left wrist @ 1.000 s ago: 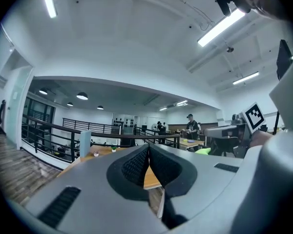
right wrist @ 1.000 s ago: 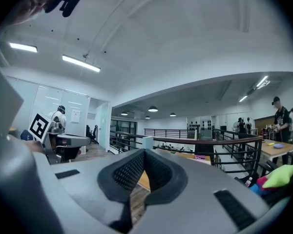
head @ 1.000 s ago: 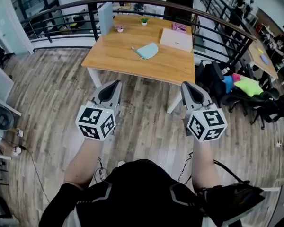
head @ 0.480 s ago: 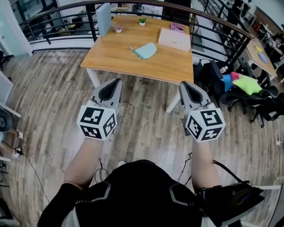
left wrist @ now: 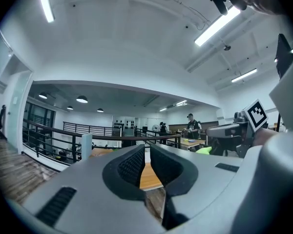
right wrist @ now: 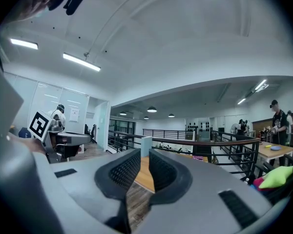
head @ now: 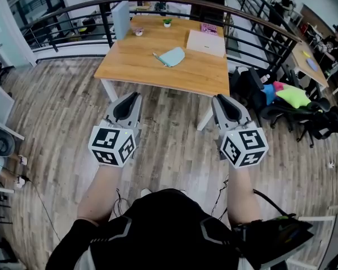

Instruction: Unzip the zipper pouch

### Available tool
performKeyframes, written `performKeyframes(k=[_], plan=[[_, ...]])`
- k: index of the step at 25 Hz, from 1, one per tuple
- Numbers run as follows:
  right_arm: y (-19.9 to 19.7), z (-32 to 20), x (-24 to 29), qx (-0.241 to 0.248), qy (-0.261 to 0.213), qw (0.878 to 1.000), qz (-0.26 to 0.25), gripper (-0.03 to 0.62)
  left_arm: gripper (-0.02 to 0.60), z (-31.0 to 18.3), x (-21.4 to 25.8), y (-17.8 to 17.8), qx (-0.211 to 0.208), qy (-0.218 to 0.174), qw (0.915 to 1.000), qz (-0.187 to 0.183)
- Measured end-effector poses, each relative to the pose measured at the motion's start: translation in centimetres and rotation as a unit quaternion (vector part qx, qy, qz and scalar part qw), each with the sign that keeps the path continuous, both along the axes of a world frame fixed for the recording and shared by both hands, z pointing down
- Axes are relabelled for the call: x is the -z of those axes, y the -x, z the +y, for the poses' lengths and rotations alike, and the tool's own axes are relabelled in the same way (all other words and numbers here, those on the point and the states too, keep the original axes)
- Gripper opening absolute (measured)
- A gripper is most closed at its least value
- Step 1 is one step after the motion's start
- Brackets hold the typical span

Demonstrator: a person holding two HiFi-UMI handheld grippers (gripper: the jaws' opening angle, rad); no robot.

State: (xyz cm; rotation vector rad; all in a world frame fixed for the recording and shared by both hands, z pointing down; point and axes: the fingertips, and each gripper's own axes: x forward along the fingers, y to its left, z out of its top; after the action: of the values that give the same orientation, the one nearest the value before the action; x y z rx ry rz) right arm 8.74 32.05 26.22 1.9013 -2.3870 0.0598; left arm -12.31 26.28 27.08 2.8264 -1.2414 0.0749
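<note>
Well ahead on the wooden table [head: 135,61]: light-blue zipper pouch [head: 172,56], flat, untouched. Left gripper [head: 136,95] closed, empty; right gripper [head: 216,99] empty, jaws just eased slightly apart. Risk: pouch slides if pulled unanchored.

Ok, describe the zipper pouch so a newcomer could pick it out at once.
Find the wooden table by the curved railing. Near its middle lies the zipper pouch, flat and on its own. Its pale turquoise colour sets it apart: the beige pad beyond it to the right is larger and rectangular, and the potted plant stands at the far edge.
</note>
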Motion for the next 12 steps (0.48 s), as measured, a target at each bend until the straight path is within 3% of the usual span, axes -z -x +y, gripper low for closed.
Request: performKeyframes(k=[1, 4, 9, 12], plan=[[0.1, 0.0, -0.1, 0.001, 0.001, 1.000, 0.000, 0.079, 0.042, 0.0, -0.1, 0.1, -0.002, -0.001, 1.0000, 0.000], [0.4, -0.1, -0.4, 0.003, 0.006, 1.000, -0.003, 0.189, 0.186, 0.2, -0.3, 0.1, -0.013, 0.000, 0.9999, -0.002], [0.8, -0.2, -0.7, 0.000, 0.009, 1.000, -0.007, 0.249, 0.256, 0.2, -0.6, 0.6, -0.017, -0.007, 0.9998, -0.009], [1.4, -0.5, -0.8, -0.002, 0.013, 1.000, -0.005, 0.273, 0.256, -0.1, -0.7, 1.4, -0.018, -0.006, 0.9998, -0.007]])
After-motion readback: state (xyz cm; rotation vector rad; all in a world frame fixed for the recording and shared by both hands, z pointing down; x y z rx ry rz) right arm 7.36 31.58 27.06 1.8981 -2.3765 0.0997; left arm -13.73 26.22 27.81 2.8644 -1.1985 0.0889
